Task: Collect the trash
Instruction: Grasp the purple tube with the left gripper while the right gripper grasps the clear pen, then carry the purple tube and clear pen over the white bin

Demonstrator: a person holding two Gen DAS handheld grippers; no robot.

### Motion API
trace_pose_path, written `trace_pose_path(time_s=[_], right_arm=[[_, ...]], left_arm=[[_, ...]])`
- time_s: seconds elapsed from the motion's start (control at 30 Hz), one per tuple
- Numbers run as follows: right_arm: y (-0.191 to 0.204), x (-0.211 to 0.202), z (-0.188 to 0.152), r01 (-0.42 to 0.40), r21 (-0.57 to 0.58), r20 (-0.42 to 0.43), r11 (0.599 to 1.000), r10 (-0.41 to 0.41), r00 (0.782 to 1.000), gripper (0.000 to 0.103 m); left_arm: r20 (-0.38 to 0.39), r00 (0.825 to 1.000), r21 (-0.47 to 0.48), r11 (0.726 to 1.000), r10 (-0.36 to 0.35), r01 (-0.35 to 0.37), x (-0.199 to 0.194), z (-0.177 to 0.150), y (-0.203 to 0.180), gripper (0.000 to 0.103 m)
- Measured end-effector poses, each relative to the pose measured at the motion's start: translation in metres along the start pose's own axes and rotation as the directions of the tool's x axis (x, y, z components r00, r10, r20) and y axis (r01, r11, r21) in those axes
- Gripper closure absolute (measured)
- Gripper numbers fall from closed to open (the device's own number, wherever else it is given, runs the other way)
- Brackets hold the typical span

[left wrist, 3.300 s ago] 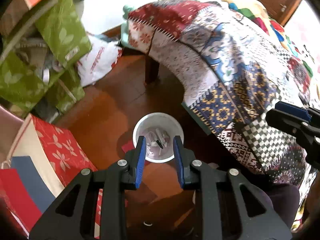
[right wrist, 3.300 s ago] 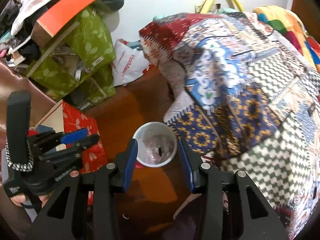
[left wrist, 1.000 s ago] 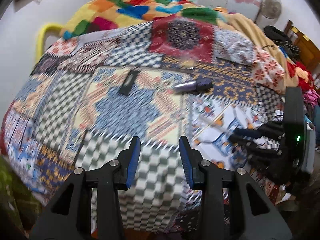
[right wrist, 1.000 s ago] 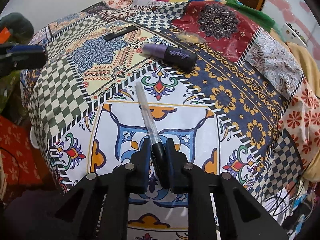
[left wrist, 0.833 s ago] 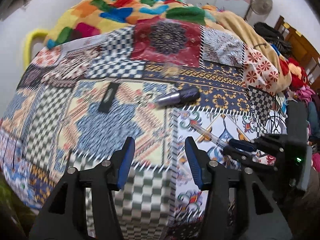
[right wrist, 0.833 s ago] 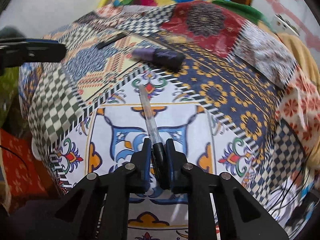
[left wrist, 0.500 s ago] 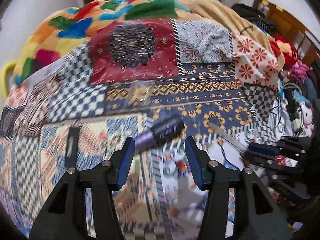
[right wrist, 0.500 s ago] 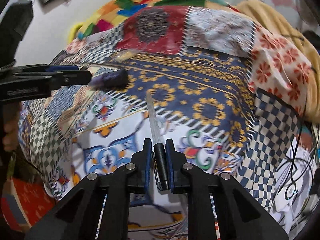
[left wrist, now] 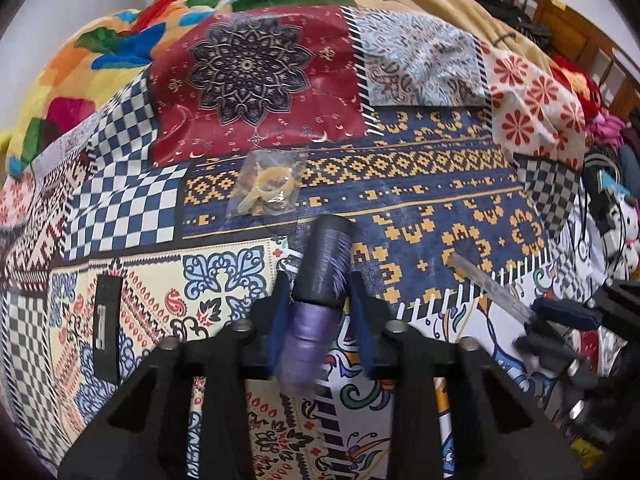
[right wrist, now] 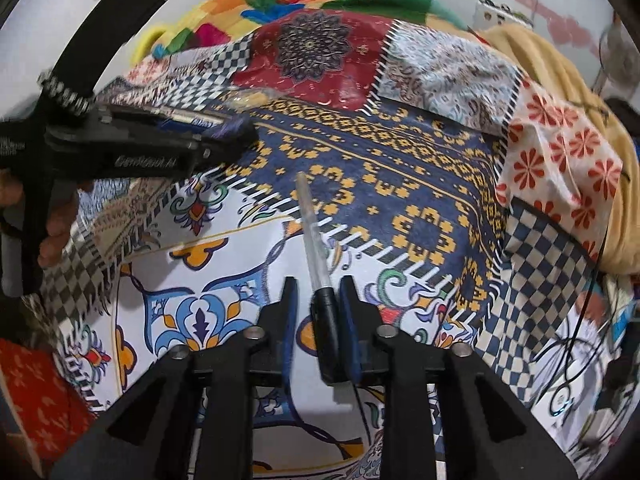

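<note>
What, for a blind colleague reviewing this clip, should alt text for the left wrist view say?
The left tool, its jaws just closing, grips a purple tube with a dark cap on a patchwork quilt. A clear bag of yellow bits lies beyond it, a clear pen to the right.

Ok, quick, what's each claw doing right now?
Left claw: just closed on the purple tube.
Right claw: just opened; pen loose between the jaws, not gripped.

Both grippers are matte black frames with silver screws; the left gripper [left wrist: 318,312] and right gripper [right wrist: 316,312] carry blue finger pads. White lettering, too blurred to read, marks the left one's side.
</note>
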State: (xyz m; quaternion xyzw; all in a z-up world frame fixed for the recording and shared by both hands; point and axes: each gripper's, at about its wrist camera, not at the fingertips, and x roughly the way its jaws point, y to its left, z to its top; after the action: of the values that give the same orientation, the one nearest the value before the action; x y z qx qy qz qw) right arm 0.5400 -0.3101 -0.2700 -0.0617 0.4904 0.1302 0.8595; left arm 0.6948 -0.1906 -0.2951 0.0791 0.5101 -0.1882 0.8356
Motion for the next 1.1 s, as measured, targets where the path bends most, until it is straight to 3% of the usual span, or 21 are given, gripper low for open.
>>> trace_pose_path(time_s=[0.07, 0.17, 0.43, 0.73, 1.1], right_arm=[[0.005, 0.002, 0.002, 0.011, -0.037, -0.002, 0.999, -0.011, 1.0, 0.077], [0.003, 0.007, 0.012, -0.002, -0.035, -0.022, 0.999, 0.001, 1.0, 0.093], [-0.003, 0.001, 0.02, -0.11, 0.107, -0.058, 0.988, 0.117, 0.991, 0.094], [0.029, -0.077, 0.027, -0.127, 0.083, 0.033, 0.988, 0.125, 0.992, 0.094], [0.116, -0.167, 0.038, -0.178, -0.047, 0.143, 0.983, 0.183, 0.973, 0.094]], left_arm=[[-0.001, 1.0, -0.026, 0.999, -0.019, 0.019, -0.004, -0.005, 0.002, 0.077], [-0.01, 1.0, -0.051, 0.998, -0.024, 0.024, -0.015, -0.021, 0.003, 0.077], [0.014, 1.0, -0.108, 0.994, 0.006, -0.004, -0.076, -0.047, 0.005, 0.078], [0.095, 0.992, -0.193, 0.979, 0.081, -0.062, -0.184, -0.084, 0.026, 0.078], [0.18, 0.962, -0.325, 0.935, 0.208, -0.141, -0.316, -0.171, 0.054, 0.078]])
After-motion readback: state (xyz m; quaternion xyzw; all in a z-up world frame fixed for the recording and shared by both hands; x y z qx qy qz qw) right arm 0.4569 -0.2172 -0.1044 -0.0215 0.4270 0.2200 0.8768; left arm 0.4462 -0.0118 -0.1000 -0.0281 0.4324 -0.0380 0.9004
